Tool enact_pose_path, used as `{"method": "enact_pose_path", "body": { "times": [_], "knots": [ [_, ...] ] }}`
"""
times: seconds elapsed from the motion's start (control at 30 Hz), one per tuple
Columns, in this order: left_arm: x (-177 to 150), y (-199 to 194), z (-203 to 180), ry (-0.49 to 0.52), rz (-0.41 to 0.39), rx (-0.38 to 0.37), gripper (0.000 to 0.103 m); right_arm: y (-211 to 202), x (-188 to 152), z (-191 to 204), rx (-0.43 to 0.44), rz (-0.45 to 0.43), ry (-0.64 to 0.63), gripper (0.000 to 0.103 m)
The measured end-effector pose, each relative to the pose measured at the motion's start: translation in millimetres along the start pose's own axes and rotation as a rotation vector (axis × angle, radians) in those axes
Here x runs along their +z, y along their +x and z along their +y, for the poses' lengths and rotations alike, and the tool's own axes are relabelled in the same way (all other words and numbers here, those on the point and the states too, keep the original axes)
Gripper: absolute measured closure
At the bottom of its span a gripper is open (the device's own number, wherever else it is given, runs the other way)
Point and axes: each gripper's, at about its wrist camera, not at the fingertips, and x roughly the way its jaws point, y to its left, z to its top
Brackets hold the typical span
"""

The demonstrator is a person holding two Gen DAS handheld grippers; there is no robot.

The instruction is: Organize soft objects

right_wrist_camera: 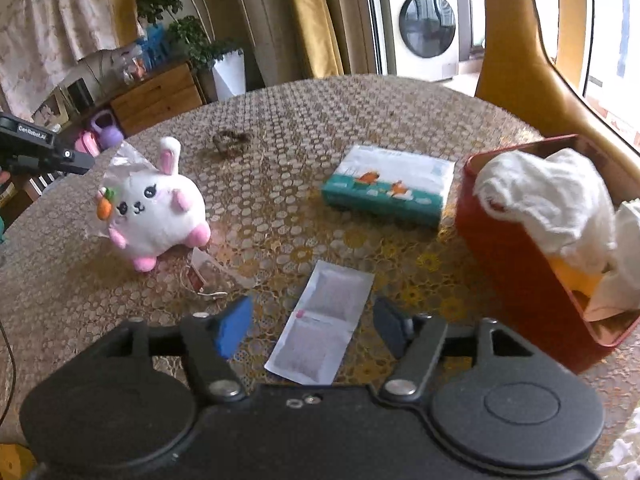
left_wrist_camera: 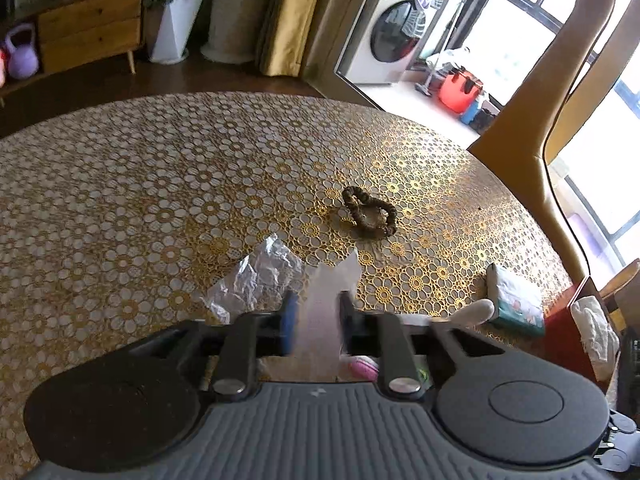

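Observation:
In the left wrist view my left gripper has its blue pads a little apart, with a blurred, translucent white sheet standing between them. A crumpled clear plastic bag and a brown hair tie lie beyond it. In the right wrist view my right gripper is open wide, and a flat white sachet lies on the table between its fingers. A white bunny plush sits to the left and a teal tissue pack ahead. At the right, a red box holds a white cloth.
The round table carries a gold lace-patterned cover. A yellow chair back rises behind the red box. A small clear wrapper with a red tag lies near the bunny. A wooden cabinet and a washing machine stand far behind.

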Motion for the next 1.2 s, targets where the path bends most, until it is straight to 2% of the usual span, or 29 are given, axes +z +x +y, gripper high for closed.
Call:
{"method": "enact_pose_path", "body": {
  "times": [0.03,0.07,0.1,0.23,0.37,0.5,0.67,0.9,1.13,1.2],
  "knots": [
    [1.9,2.6,0.9,0.001,0.002,-0.009,0.034,2.8,0.6,0.8,-0.001,0.003,0.0,0.032],
    [3.5,4.6,0.6,0.005,-0.002,-0.019,0.009,5.2,1.2,1.4,-0.001,0.007,0.001,0.031],
    [5.0,5.7,-0.3,0.012,-0.012,-0.033,0.007,7.4,1.8,1.6,-0.002,0.011,0.002,0.03],
    [11.0,20.5,-8.7,0.061,0.011,-0.045,0.007,15.5,3.1,2.0,-0.01,0.026,0.006,0.029],
    [11.9,50.4,-14.4,0.144,0.039,0.063,0.007,23.6,3.1,3.0,-0.023,0.049,0.007,0.028],
    [13.0,75.4,-2.8,0.123,0.068,0.097,0.007,28.5,3.9,7.8,-0.021,0.058,-0.003,0.024],
    [12.5,91.5,12.5,0.095,0.076,0.137,0.007,39.4,7.2,12.7,-0.05,0.077,-0.024,0.023],
    [3.6,106.5,12.7,0.14,0.081,0.185,0.007,52.3,8.6,12.9,-0.105,0.1,-0.011,0.023],
    [-4.6,111.3,17.3,0.156,0.065,0.241,0.008,57.2,7.4,19.4,-0.151,0.095,-0.044,0.026],
    [-7.2,110.9,16.4,0.173,0.056,0.258,0.011,57.6,5.9,22.3,-0.177,0.089,-0.057,0.031]
  ]
}}
